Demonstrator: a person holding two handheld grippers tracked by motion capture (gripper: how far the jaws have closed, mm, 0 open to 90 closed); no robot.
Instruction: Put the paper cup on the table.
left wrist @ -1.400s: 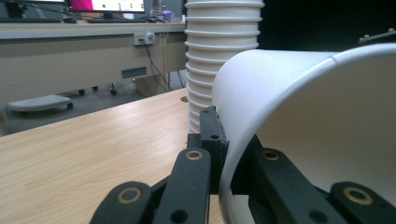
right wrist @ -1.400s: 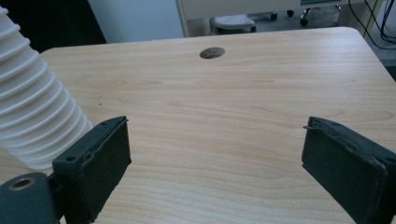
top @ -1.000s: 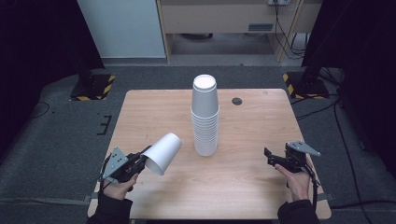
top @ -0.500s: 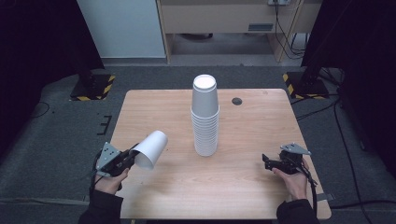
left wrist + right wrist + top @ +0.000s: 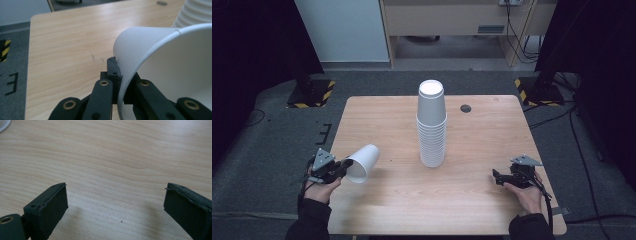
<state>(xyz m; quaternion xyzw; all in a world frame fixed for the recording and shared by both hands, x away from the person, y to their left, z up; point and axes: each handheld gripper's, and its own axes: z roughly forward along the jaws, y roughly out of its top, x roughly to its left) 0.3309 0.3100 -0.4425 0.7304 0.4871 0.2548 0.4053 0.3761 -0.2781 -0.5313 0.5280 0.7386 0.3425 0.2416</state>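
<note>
A single white paper cup (image 5: 363, 162) lies tilted on its side over the table's front left, mouth toward the hand. My left gripper (image 5: 346, 167) is shut on its rim; in the left gripper view the wall of the cup (image 5: 160, 57) is pinched between the black pads of the left gripper (image 5: 119, 75). A tall stack of white cups (image 5: 431, 125) stands upside down at the table's middle. My right gripper (image 5: 496, 176) rests low at the front right, apart from the stack. Its jaws have just been opening, and the right gripper (image 5: 116, 202) has only bare wood between them.
The wooden table (image 5: 482, 210) has rounded corners and open room on both sides of the stack. A small black round disc (image 5: 466, 108) lies at the back right of the stack. Yellow-black striped stand feet (image 5: 309, 95) sit on the grey floor beyond the table.
My left hand has carried the held cup leftward, toward the table's left edge. The right hand has stayed about where it was.
</note>
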